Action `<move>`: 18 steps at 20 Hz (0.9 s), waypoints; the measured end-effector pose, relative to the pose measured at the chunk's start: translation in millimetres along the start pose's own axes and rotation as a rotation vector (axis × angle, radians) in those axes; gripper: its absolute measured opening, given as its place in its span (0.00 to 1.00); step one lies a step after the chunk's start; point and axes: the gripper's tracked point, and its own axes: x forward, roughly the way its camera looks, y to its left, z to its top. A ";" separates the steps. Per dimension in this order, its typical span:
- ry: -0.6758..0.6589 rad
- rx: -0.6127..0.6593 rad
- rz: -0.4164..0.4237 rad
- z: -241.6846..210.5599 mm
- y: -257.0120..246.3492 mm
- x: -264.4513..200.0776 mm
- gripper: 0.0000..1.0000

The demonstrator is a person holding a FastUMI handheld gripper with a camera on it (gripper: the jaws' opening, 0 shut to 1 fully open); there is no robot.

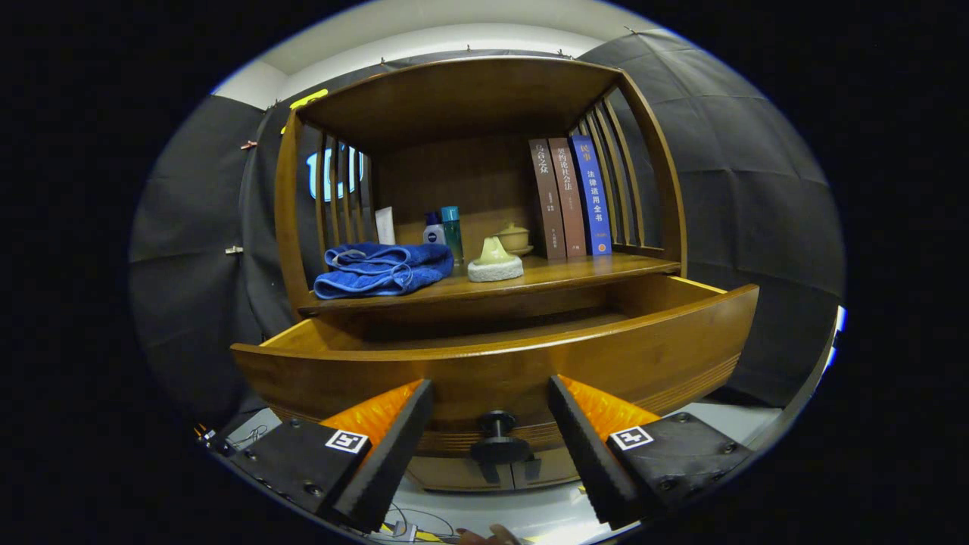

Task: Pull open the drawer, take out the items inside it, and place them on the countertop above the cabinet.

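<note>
The wooden cabinet's drawer (530,363) stands pulled out toward me, its curved front just beyond my fingers. Its dark round knob (497,439) sits between the fingertips, with a gap on both sides. My gripper (490,412) is open and holds nothing. From this low angle the inside of the drawer is hidden behind its front. On the countertop (575,272) above lie a folded blue towel (382,269) and a pale round soap-like item on a white base (495,262).
Further back on the countertop stand a white tube (384,225), two small bottles (443,231), a small lidded jar (515,238) and three upright books (571,197). Slatted wooden sides and a top board enclose the shelf. Cables and a person's hand (488,536) show below.
</note>
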 end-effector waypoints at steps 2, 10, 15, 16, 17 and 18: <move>0.000 -0.004 0.000 3.0 0.8 19.2 1.00; -0.013 -0.013 0.002 9.7 1.2 78.2 1.00; -0.014 -0.008 -0.003 13.9 3.8 100.2 1.00; -0.013 -0.012 -0.006 14.1 4.2 104.5 1.00; -0.011 -0.013 -0.009 13.7 5.0 106.8 1.00; -0.014 -0.017 -0.011 14.8 5.3 107.2 1.00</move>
